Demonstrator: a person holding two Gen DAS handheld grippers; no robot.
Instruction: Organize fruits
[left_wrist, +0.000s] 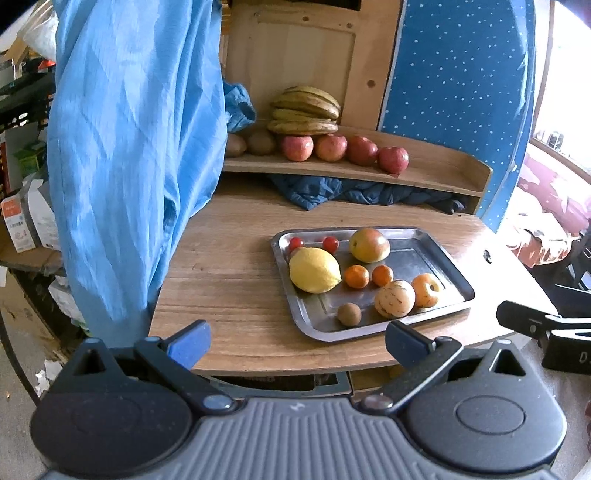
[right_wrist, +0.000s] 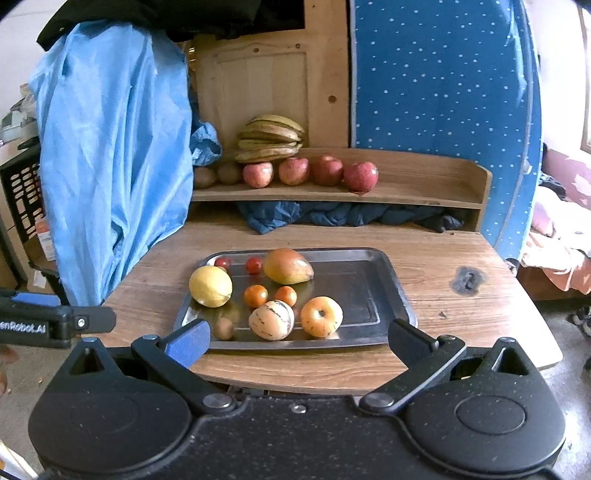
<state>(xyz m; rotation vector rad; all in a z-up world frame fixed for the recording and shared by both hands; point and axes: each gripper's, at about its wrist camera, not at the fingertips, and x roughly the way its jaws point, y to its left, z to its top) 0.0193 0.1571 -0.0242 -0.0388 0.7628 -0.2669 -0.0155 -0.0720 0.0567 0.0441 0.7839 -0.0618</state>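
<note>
A steel tray (left_wrist: 447, 258) (right_wrist: 369, 291) on the wooden table holds a lemon (left_wrist: 314, 270) (right_wrist: 210, 281), a mango (left_wrist: 369, 244) (right_wrist: 288, 266), two tangerines (left_wrist: 357, 277) (right_wrist: 256, 296), two cherry tomatoes (left_wrist: 330, 244) (right_wrist: 253, 265), a striped melon (left_wrist: 394, 298) (right_wrist: 271, 319), a persimmon (left_wrist: 426, 290) (right_wrist: 321, 316) and a kiwi (left_wrist: 349, 314) (right_wrist: 224, 328). My left gripper (left_wrist: 297, 343) is open and empty, short of the tray's near edge. My right gripper (right_wrist: 299, 341) is open and empty at the tray's near edge.
A wooden shelf (left_wrist: 436, 168) (right_wrist: 424, 184) at the back carries bananas (left_wrist: 304, 110) (right_wrist: 271, 138), several red apples (left_wrist: 330, 147) (right_wrist: 293, 170) and kiwis (left_wrist: 261, 142). A blue cloth (left_wrist: 129, 147) (right_wrist: 110, 147) hangs on the left. Dark fabric (left_wrist: 354, 192) lies under the shelf.
</note>
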